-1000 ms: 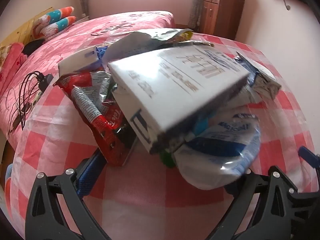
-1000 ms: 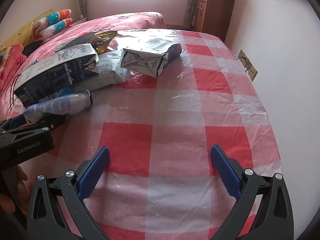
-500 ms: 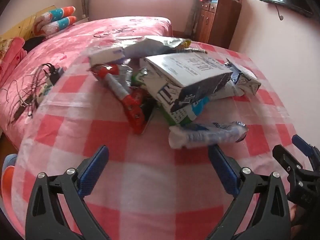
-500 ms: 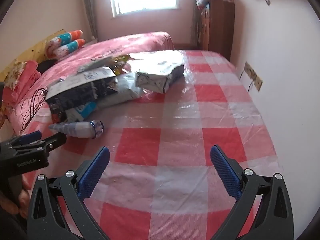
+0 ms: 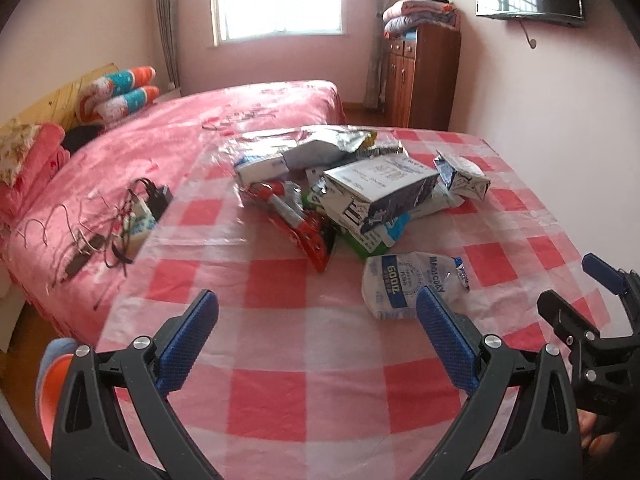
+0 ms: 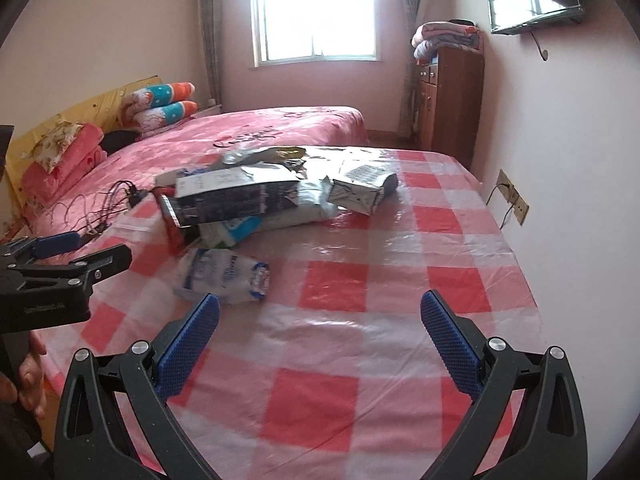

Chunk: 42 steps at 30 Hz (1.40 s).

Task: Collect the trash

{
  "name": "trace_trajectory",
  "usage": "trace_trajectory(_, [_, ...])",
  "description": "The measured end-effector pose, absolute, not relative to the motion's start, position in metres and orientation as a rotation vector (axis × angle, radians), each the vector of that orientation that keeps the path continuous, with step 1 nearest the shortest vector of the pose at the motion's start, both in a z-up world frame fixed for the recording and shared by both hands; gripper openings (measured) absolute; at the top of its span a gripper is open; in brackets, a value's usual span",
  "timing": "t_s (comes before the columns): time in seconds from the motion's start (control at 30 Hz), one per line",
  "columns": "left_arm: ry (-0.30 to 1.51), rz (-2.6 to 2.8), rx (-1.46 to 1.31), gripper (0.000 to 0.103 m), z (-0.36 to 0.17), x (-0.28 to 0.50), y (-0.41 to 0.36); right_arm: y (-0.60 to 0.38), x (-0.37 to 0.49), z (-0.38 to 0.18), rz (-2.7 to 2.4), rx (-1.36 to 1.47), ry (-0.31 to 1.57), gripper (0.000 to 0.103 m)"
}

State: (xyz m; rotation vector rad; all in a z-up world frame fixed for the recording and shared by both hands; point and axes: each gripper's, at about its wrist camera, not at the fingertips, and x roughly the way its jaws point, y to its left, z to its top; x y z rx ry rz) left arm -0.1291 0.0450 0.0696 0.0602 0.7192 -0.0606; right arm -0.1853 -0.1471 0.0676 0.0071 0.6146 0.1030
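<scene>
Crowding the table (image 5: 304, 396), wrappers (image 5: 360, 196) face both empty grippers.

Both claws are held low and level, side by side — the left claw (image 5: 317, 336) spread wide with nothing between its blue pads (image 5: 187, 342), the right claw (image 6: 319, 338) equally agape and empty. A hand (image 6: 28, 376) grips the left handle.

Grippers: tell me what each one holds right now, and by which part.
Nothing is held. The left gripper and right gripper are both open above the tablecloth, with the trash pile lying loose.
</scene>
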Motion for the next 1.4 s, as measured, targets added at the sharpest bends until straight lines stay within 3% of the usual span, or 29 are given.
trace_trajectory(0.43, [0.658, -0.038, 0.054, 0.100, 0.088, -0.159, 0.073, -0.133, -0.221, 0.106, 0.011, -0.015, 0.492, 0.099])
trace_trajectory(1.4, [0.682, -0.058, 0.033, 0.100, 0.076, -0.176, 0.091, -0.141, -0.236, 0.112, 0.020, 0.054, 0.538, 0.099])
